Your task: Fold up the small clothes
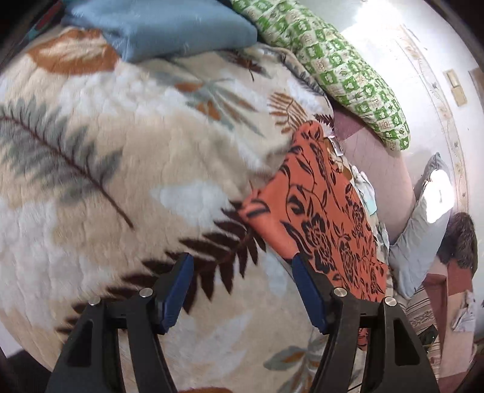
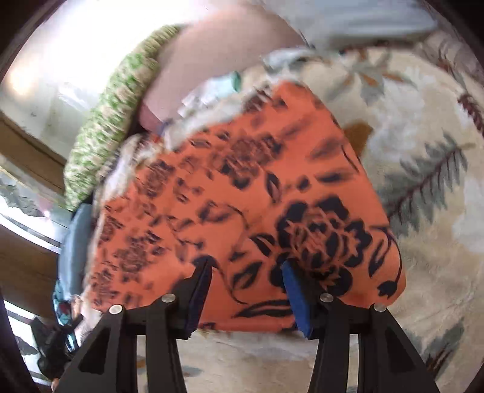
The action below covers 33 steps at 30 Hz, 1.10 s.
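The left gripper (image 1: 242, 266) hangs with its jaws spread and nothing between them, over open plush blanket (image 1: 121, 181) printed with fern leaves. Just past its right finger lies the near edge of the orange floral cloth (image 1: 317, 211), a flat folded piece running away toward the bed's far side. Left of the gripper and ahead of it the blanket is bare. Beyond that sit a blue folded blanket (image 1: 169, 27) and a green patterned pillow (image 1: 341, 66).

The right gripper (image 2: 246, 269) is also spread, held above the cloth's near hem; whether its tips touch the fabric I cannot tell. The cloth is orange with black flowers, its right edge rounded. No readable writing shows; a small tag at the cloth's far end is too blurred.
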{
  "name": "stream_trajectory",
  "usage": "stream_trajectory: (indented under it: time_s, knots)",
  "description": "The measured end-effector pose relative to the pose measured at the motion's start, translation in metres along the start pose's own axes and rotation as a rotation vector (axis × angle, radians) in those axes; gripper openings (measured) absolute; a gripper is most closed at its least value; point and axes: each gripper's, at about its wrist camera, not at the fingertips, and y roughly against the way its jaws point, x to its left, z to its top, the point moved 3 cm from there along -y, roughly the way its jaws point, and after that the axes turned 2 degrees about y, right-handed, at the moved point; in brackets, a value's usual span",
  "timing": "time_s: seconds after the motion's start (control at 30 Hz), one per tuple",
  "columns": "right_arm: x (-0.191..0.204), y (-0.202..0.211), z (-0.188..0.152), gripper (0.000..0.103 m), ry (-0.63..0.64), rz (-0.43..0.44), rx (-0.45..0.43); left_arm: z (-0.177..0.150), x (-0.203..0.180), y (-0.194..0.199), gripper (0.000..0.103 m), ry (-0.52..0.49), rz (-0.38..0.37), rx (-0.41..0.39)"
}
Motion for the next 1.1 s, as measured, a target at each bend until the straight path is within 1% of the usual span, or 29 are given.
stream_trajectory:
  time_s: [0.07, 0.13, 0.27, 0.33, 0.4, 0.47, 0.57, 0.67, 0.73, 0.77, 0.8, 0.83, 0.87, 0.9, 0.97, 1.07, 1.1]
  knots:
    - [0.007, 0.005, 0.001, 0.053, 0.009, 0.030, -0.008, -0.004, -0.005, -0.007, 0.069, 0.039, -0.014, 0.024]
    - [0.014, 0.004, -0.001, 0.053, 0.012, 0.068, -0.001, -0.006, -0.010, -0.012, 0.070, 0.081, -0.025, 0.026]
    - [0.023, 0.000, -0.006, 0.053, 0.041, 0.091, 0.037, -0.008, -0.018, -0.028, 0.072, 0.136, -0.023, 0.031]
    - [0.025, 0.002, -0.007, 0.053, 0.048, 0.104, 0.040, -0.006, -0.022, -0.033, 0.073, 0.172, -0.023, 0.005]
    - [0.022, 0.005, -0.010, 0.053, 0.053, 0.109, 0.034, -0.003, -0.028, -0.037, 0.073, 0.195, -0.042, -0.001]
    - [0.018, 0.008, -0.010, 0.053, 0.049, 0.117, 0.031, 0.001, -0.037, -0.043, 0.073, 0.207, -0.069, 0.006]
    - [0.013, 0.012, -0.008, 0.053, 0.039, 0.126, 0.029, 0.006, -0.048, -0.053, 0.073, 0.188, -0.087, -0.001]
    - [0.010, 0.014, -0.007, 0.053, 0.033, 0.134, 0.026, 0.009, -0.043, -0.064, 0.072, 0.239, -0.120, -0.017]
    - [0.010, 0.013, -0.007, 0.053, 0.034, 0.138, 0.026, 0.011, -0.044, -0.065, 0.071, 0.240, -0.131, -0.039]
    - [0.011, 0.012, -0.008, 0.053, 0.041, 0.139, 0.031, 0.013, -0.047, -0.065, 0.062, 0.223, -0.130, -0.044]
    - [0.012, 0.009, -0.008, 0.053, 0.048, 0.139, 0.036, 0.015, -0.050, -0.065, 0.045, 0.201, -0.134, -0.047]
    - [0.013, 0.007, -0.008, 0.053, 0.051, 0.138, 0.039, 0.016, -0.051, -0.067, 0.039, 0.189, -0.132, -0.041]
    - [0.013, 0.004, -0.008, 0.053, 0.047, 0.138, 0.043, 0.017, -0.050, -0.069, 0.030, 0.190, -0.119, -0.038]
    - [0.013, 0.001, -0.008, 0.053, 0.042, 0.146, 0.046, 0.018, -0.047, -0.070, 0.026, 0.196, -0.118, -0.037]
    - [0.018, -0.003, -0.008, 0.053, 0.048, 0.174, 0.039, 0.018, -0.043, -0.073, 0.022, 0.197, -0.130, -0.038]
    - [0.039, -0.005, -0.013, 0.047, 0.128, 0.207, 0.021, 0.018, -0.043, -0.074, 0.020, 0.178, -0.135, -0.052]
    - [0.049, -0.007, -0.016, 0.044, 0.159, 0.224, 0.020, 0.018, -0.044, -0.074, 0.019, 0.174, -0.134, -0.055]
